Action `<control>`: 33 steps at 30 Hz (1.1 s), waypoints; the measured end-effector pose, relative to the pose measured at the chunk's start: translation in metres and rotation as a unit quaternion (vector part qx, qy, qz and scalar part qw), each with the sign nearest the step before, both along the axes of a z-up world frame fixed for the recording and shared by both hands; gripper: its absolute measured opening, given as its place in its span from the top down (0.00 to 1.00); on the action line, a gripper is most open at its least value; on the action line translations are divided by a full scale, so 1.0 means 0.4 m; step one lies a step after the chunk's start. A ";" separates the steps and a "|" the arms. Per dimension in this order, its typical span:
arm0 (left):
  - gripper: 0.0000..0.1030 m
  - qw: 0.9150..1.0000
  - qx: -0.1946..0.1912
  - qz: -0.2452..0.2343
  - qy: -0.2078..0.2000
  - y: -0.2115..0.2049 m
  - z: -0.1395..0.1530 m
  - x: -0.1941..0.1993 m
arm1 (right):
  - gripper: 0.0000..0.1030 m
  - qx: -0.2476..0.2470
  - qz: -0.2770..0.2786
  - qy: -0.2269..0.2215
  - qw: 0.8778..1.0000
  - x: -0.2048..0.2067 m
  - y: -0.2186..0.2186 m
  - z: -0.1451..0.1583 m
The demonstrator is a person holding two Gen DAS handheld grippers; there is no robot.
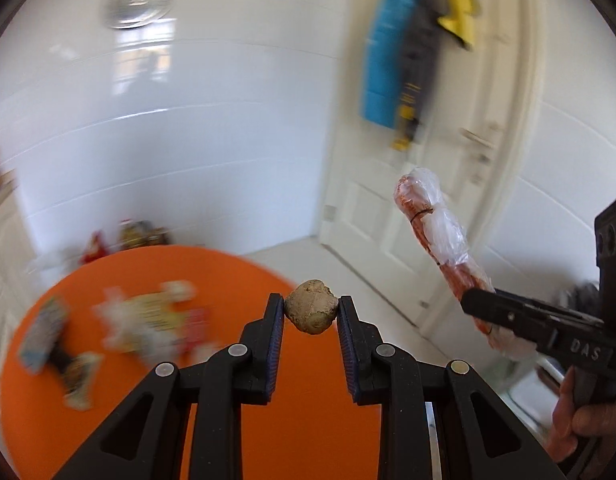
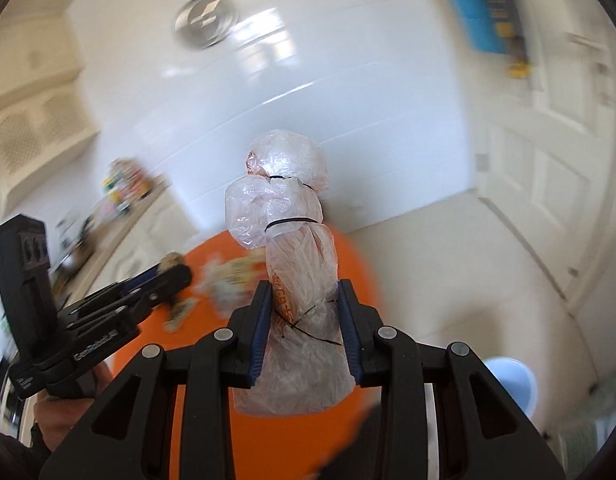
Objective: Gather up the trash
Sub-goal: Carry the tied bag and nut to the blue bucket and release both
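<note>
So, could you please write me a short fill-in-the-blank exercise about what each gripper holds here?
1. The left gripper is shut on a crumpled brown ____.
2. The right gripper clamps a clear plastic bundle tied with thin ____ bands.
3. The round table below is ____ in colour.
4. Blurred wrappers lie on the ____.

Missing words: ball; black; orange; table

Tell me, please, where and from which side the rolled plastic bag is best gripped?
Grip the bag across its lower, thicker part, below the black band, coming from its bottom end along its length, as the right gripper does now. The roll is long and narrow, so both pads can close on opposite sides; the puffed, loose top would likely crush or slip.
</note>
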State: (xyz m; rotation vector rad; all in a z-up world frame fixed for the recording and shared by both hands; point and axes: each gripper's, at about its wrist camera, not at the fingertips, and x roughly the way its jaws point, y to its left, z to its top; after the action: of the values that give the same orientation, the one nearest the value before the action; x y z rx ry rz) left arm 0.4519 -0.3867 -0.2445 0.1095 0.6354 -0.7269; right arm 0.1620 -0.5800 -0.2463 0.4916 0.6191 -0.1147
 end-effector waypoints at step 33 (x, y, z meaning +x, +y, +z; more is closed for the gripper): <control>0.28 0.932 0.227 -0.160 0.234 -0.640 -0.573 -0.016 | 0.28 0.195 -0.253 0.229 0.919 -0.221 -0.563 -0.694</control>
State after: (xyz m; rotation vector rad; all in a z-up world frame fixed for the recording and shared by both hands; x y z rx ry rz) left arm 0.4456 -0.6425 -0.4738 0.4855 1.2602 -0.9192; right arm 0.0736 -0.8053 -0.5237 1.0253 0.9705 -0.6214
